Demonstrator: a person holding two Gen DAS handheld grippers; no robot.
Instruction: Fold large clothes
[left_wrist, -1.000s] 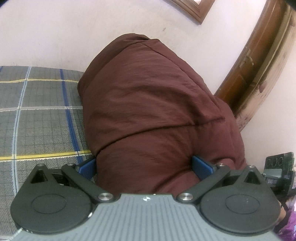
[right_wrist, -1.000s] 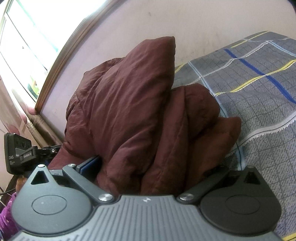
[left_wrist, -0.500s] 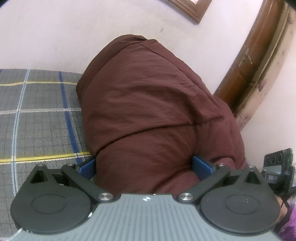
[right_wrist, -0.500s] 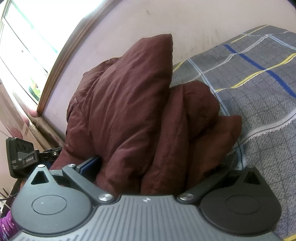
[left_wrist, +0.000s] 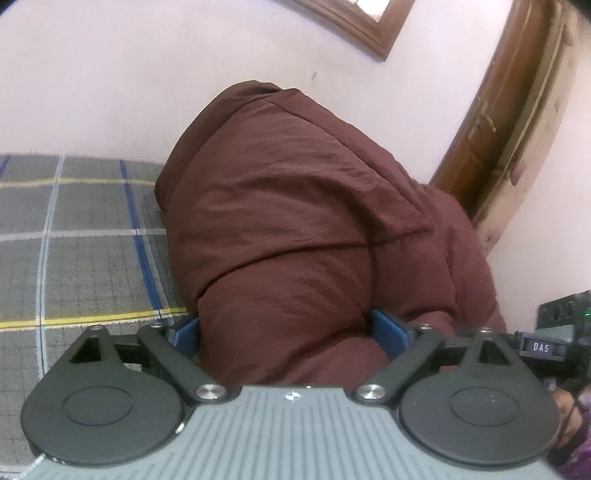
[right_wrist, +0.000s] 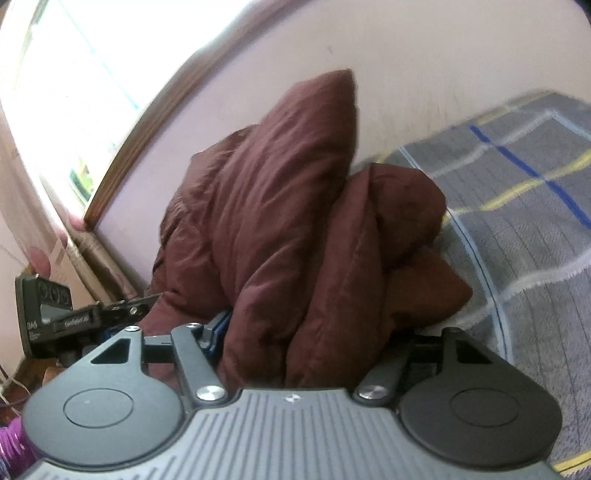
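Both grippers' fingers (left_wrist: 388, 330) just closing on puffy maroon jacket (left_wrist: 295, 229).

"DAS" stands in white on the dark device (left_wrist: 543, 347) at the right edge, left-wrist view

The right gripper's (right_wrist: 306, 332) right finger is hidden by the maroon jacket (right_wrist: 280, 229); the bedspread (right_wrist: 535, 221) is blurred.
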